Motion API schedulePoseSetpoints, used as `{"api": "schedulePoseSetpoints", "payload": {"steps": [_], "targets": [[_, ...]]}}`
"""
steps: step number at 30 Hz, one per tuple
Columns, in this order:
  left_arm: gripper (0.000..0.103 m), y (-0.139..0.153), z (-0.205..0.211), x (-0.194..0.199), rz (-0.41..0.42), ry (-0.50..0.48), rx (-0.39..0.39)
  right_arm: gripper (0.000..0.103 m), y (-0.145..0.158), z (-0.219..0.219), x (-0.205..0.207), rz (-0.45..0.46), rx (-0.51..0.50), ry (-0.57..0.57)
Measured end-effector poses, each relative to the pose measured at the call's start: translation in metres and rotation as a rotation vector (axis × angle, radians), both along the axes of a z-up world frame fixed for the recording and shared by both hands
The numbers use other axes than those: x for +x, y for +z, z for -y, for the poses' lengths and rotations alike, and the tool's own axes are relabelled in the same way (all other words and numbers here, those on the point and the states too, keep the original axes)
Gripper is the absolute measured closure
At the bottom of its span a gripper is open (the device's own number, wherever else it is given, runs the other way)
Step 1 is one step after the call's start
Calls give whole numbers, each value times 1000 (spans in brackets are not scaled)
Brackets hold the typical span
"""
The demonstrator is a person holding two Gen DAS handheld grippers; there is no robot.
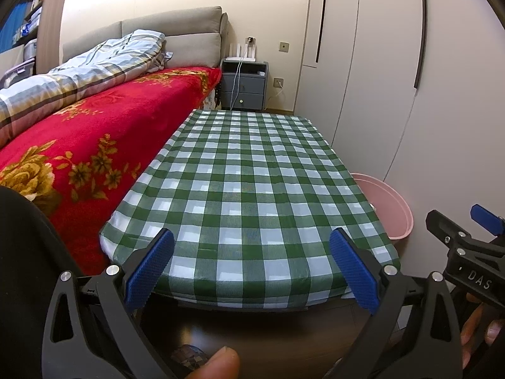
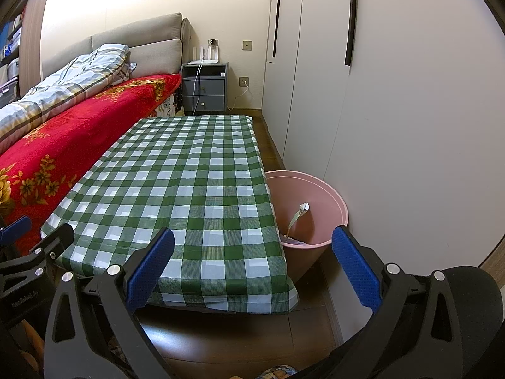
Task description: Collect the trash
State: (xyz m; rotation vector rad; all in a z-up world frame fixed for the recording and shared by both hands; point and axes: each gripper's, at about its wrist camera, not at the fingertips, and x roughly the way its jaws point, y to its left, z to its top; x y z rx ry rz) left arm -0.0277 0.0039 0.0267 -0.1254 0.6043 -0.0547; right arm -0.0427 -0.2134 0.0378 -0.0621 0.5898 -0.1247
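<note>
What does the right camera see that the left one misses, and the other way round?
Only the right view looks into the pink bin and shows trash lying inside; it also shows the left tongs at its edge. Only the left view shows a thumb at the bottom and the right tongs beside it. Both share the bare checked table, the red bed, the grey nightstand and open tongs in front.

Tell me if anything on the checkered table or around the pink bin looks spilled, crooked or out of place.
Nothing stands out. The checkered tablecloth lies flat with nothing on it. The pink bin stands upright beside the table, with some scraps inside it and none visible on the floor. Both the left gripper and right gripper are open, holding nothing.
</note>
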Motion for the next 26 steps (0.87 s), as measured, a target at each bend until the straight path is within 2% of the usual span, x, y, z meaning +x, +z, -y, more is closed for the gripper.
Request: {"api": "schedulePoseSetpoints", "payload": {"steps": [12, 18, 26], "targets": [[7, -2, -5, 1, -4, 33, -7, 5, 0, 0, 0, 0, 0, 0], [7, -1, -3, 0, 9, 13, -3, 5, 0, 0, 0, -1, 0, 1], [7, -4, -5, 4, -18, 28, -6, 5, 2, -2, -1, -1, 0, 1]]}}
